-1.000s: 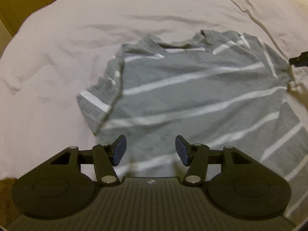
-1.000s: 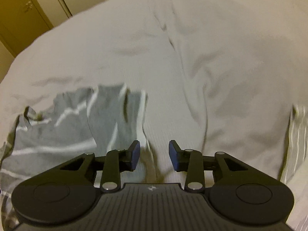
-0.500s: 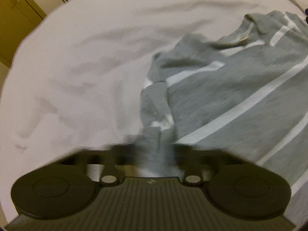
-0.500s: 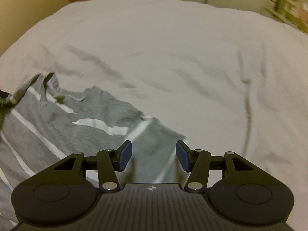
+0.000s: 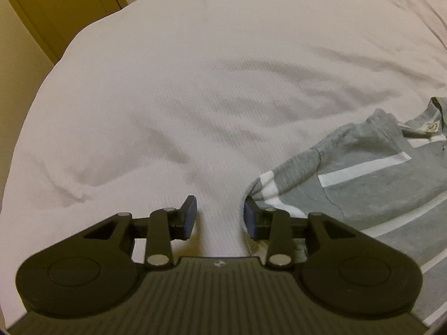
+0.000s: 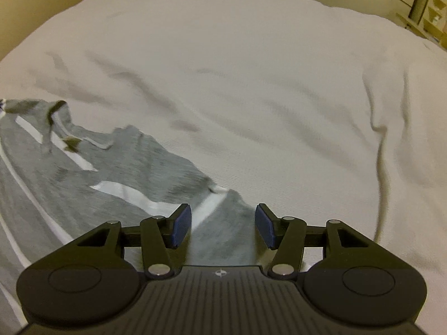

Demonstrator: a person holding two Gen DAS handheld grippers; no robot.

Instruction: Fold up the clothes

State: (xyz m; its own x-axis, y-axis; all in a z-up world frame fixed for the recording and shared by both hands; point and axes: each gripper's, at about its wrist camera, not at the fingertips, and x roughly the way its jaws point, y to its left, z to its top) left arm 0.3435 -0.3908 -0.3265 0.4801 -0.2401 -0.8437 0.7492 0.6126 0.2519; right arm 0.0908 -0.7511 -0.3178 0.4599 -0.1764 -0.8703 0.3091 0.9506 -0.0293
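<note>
Shirt lies spread on the bed. Left wrist view: shirt fills the lower right, collar at the far right edge, a sleeve reaching toward the left gripper; the sleeve's tip sits just beside the right-hand finger, bare bed between the fingers. Right wrist view: shirt to the left, one sleeve running down between the fingers of the right gripper. Cupboard doors behind the bed.
</note>
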